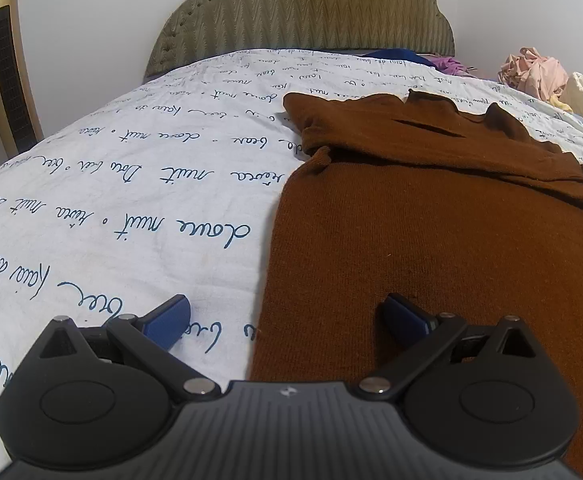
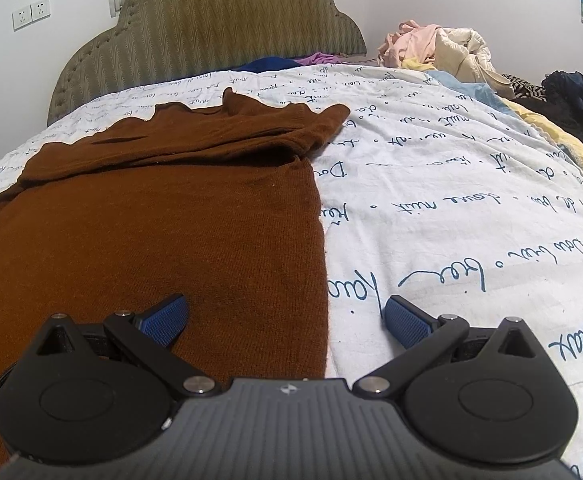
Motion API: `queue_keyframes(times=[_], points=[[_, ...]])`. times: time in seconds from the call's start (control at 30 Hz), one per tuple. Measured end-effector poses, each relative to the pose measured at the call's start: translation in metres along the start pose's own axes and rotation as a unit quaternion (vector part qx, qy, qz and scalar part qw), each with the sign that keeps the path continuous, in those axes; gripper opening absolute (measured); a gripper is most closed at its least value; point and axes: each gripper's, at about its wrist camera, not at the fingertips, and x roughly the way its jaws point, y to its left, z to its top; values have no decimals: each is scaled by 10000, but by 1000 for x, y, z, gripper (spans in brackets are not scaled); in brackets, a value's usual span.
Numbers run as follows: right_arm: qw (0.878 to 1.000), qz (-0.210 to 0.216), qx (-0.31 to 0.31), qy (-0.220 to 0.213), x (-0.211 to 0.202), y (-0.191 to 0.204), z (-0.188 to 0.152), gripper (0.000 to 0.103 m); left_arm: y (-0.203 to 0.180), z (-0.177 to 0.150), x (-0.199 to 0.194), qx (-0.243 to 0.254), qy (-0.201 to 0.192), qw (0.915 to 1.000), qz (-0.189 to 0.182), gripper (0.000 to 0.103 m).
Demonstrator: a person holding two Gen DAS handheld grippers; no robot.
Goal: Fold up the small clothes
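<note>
White script-printed bedspread (image 1: 111, 184) under brown sweater (image 1: 431, 240), lengthwise, collar toward headboard (image 1: 311, 12); both claws spread, empty.

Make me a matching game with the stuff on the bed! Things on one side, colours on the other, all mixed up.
Things:
1. sweater
2. bedsheet
3. headboard
4. fingers of the right hand-held gripper

Colours:
A. blue
B. white with blue writing
C. brown
D. olive green with a zigzag pattern

Pairs: 1-C, 2-B, 3-D, 4-A
</note>
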Motion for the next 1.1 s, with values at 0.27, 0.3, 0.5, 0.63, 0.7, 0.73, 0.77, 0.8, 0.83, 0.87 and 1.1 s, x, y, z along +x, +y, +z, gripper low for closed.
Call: queue_keyframes(times=[0.27,0.3,0.5,0.63,0.7,0.73,0.77,0.8,0.83,0.87,1.1], points=[[10000,6,7,-4,0,0,0,103,0,0,0,0,1,10000,-1,103],[10000,20,27,-11,-1,0,0,103,0,0,0,-1,1,10000,-1,103],[9991,283,328,-19,-7,-10,3,103,-2,2,-3,43,24,9999,117,103],[9988,388,313,24,-13,-12,5,103,-5,3,-11,159,49,9998,116,103],[9986,450,258,50,-17,-12,5,103,-5,4,-16,175,86,9998,19,103],[9986,468,228,60,-18,-12,5,103,-5,3,-19,183,121,9998,-17,103],[9986,480,214,77,-19,-12,5,103,-6,3,-24,194,140,9997,-66,103],[9985,494,216,103,-19,-13,4,103,-6,2,-29,215,130,9996,-126,103],[9984,503,237,128,-20,-14,4,103,-6,0,-34,250,116,9995,-180,103],[9982,517,271,137,-22,-16,3,103,-7,-1,-39,301,112,9992,-231,103],[9940,918,569,188,-35,-29,2,103,-7,-8,-59,516,151,9981,-306,103]])
